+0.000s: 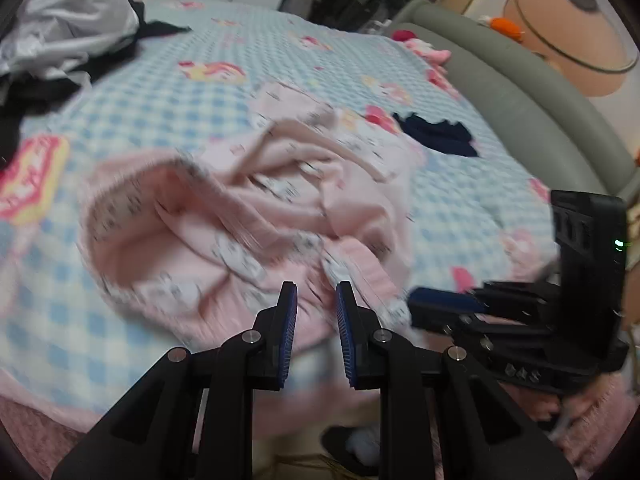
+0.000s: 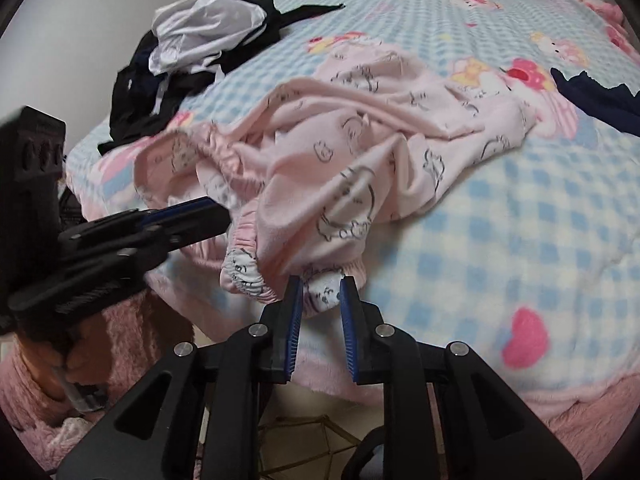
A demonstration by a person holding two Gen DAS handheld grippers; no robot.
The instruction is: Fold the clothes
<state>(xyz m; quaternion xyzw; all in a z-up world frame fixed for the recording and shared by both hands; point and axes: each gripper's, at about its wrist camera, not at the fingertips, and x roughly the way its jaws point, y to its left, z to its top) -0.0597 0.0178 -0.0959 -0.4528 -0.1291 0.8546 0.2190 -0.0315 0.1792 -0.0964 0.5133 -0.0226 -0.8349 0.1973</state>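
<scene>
**Both tongs open at the pink trousers' waistband**

The crumpled pink trousers (image 2: 352, 160) lie mid-bed on the checked blanket (image 2: 520, 216). The right gripper (image 2: 320, 304) stands open around the waistband edge; the left gripper (image 1: 316, 308), open, hovers just beside it.

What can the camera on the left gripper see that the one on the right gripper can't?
Only the left view shows the grey padded headboard, the round wall lamp above it, and the right gripper from the side.

Only the right view shows the left gripper from the side and the elastic cuff lying between the right gripper's open fingers.

Both show the crumpled pink pyjamas on the blue checked blanket, the black and white clothes pile and a dark navy garment.
</scene>
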